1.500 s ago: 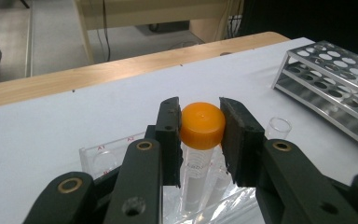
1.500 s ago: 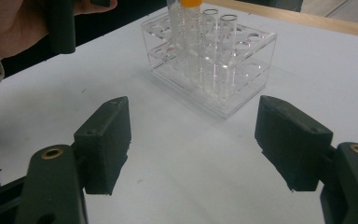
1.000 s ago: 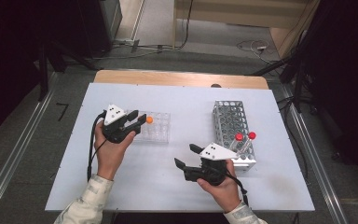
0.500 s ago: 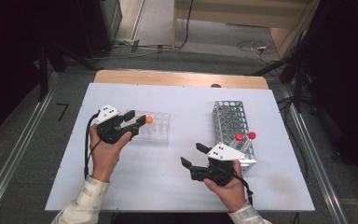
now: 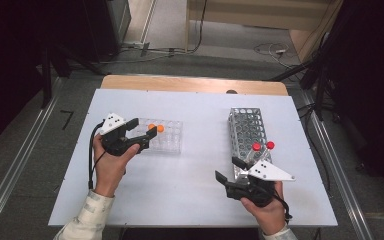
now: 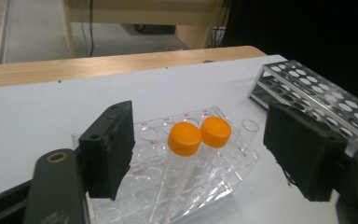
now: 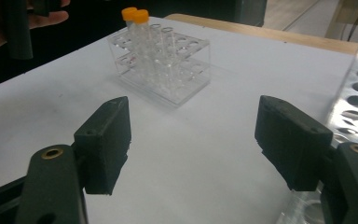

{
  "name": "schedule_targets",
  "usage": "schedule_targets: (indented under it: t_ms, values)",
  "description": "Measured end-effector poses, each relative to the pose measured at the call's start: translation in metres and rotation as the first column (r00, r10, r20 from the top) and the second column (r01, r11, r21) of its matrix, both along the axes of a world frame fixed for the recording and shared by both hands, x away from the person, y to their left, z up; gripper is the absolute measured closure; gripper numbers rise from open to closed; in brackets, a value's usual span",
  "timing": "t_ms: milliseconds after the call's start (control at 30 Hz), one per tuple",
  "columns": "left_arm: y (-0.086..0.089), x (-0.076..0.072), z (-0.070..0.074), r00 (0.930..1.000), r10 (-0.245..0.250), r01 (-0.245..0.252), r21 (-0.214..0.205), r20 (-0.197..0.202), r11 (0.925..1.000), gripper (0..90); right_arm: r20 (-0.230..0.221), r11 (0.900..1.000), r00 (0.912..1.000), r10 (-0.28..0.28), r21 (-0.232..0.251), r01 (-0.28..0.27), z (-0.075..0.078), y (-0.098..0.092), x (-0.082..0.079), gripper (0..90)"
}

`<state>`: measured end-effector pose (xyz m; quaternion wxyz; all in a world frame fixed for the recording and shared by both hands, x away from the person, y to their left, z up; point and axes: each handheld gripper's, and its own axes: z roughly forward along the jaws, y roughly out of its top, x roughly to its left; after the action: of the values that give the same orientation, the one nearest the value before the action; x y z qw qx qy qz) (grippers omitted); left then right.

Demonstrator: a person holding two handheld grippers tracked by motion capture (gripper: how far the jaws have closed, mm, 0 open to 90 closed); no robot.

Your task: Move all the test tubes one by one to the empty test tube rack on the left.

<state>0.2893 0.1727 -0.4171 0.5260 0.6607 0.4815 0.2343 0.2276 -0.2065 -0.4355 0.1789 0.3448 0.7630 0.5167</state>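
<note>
White and flat, the surface [image 5: 190, 115] lies under both hands, with grey floor around it and a wooden edge at its far side.

Nearest to the person, low on the right in the high view, is the right gripper [image 5: 232, 172]. Its jaws stand wide apart and hold nothing — bare white surface lies between them in the right gripper view. Just beside it, touching its far side as far as the high view tells, is the near end of a metal rack [image 5: 248, 131] full of round holes. Two tubes with red caps [image 5: 262, 146] stand upright in the near part of that rack.

A bit farther off, on the left, is the left gripper [image 5: 143, 131]. Its jaws have just been opening, and now they stand wide — the pads do not press on anything. Between them, in the left gripper view, are two tubes with orange caps [image 6: 198, 135]. These tubes stand upright, side by side, in a clear plastic rack [image 5: 167, 137]. They sit at the end of the clear rack closest to the left gripper. One more clear tube [image 6: 248, 128] without a cap stands next to them.
</note>
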Motion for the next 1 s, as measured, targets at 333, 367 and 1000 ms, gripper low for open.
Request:
schedule_targets:
  t_ms: [333, 367, 1000]
  values:
    - [0.0, -0.001, 0.001, 0.9999, 0.011, -0.011, -0.002, 0.003, 0.9999, 22.7, 0.0, 0.9966, 0.9966, -0.082, -0.008, 0.082, -0.002, -0.034, -0.005, 25.2]
    - [0.0, -0.001, 0.001, 0.9999, 0.011, -0.011, -0.003, 0.003, 0.9999, 22.7, -0.002, 0.9959, 0.9959, -0.091, -0.008, 0.091, -0.002, -0.036, -0.005, 25.2]
    - [-0.002, -0.001, -0.001, 1.0, 0.006, -0.006, 0.003, -0.004, 1.0, 23.0, 0.004, 0.962, 0.9624, -0.272, -0.028, 0.272, -0.009, -0.087, 0.011, 25.2]
